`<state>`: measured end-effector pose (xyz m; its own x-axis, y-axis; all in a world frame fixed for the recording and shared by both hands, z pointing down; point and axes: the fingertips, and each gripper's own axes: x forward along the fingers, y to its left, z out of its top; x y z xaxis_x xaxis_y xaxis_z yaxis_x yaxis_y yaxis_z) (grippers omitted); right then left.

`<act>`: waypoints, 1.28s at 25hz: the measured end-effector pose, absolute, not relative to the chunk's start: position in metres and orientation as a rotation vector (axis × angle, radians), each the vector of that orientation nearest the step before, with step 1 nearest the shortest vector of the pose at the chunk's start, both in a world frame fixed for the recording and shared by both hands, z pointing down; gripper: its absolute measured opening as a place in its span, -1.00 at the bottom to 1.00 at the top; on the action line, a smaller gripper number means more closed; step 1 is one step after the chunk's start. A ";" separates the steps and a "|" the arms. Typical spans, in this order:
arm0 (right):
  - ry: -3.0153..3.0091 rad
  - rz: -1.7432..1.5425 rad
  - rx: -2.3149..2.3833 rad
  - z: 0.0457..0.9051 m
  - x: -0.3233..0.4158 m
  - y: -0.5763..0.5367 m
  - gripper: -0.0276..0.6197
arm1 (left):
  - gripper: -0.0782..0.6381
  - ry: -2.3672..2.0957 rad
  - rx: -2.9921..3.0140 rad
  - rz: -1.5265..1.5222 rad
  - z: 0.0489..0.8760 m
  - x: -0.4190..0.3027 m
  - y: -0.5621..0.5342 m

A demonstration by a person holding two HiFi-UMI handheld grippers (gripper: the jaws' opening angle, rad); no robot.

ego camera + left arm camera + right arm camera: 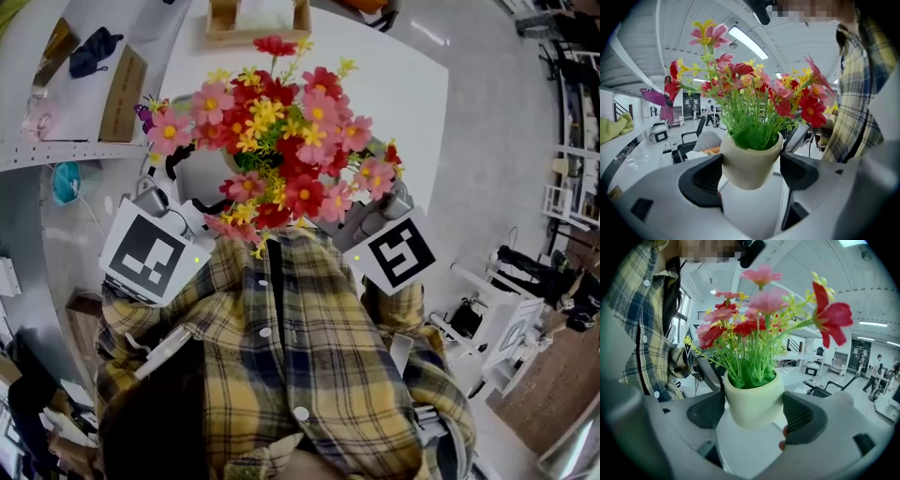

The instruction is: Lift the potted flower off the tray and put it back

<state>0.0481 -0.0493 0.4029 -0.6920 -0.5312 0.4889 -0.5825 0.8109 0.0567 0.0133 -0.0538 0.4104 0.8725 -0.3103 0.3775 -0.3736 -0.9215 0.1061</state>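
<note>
The potted flower [281, 141] is a bunch of red, pink and yellow blooms in a small cream pot [751, 163]. It hangs in the air, high above the white table [394, 94] and close to my head. My left gripper [752, 171] and my right gripper [752, 409] both clamp the pot [753, 405] from opposite sides, dark pads pressed on its wall. In the head view the blooms hide the pot and the jaws. Only the marker cubes of the left gripper [187, 214] and the right gripper [367, 223] show beneath the flowers.
A wooden tray [221, 36] with something white in it stands at the table's far edge. A cardboard box [124, 92] and a dark cloth [94, 49] lie on a grey shelf at the left. My plaid shirt [281, 366] fills the bottom. Grey floor lies to the right.
</note>
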 end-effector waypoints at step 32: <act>-2.483 0.295 0.810 0.410 0.051 -0.041 0.21 | 0.25 -0.494 2.806 0.592 0.413 0.013 -0.046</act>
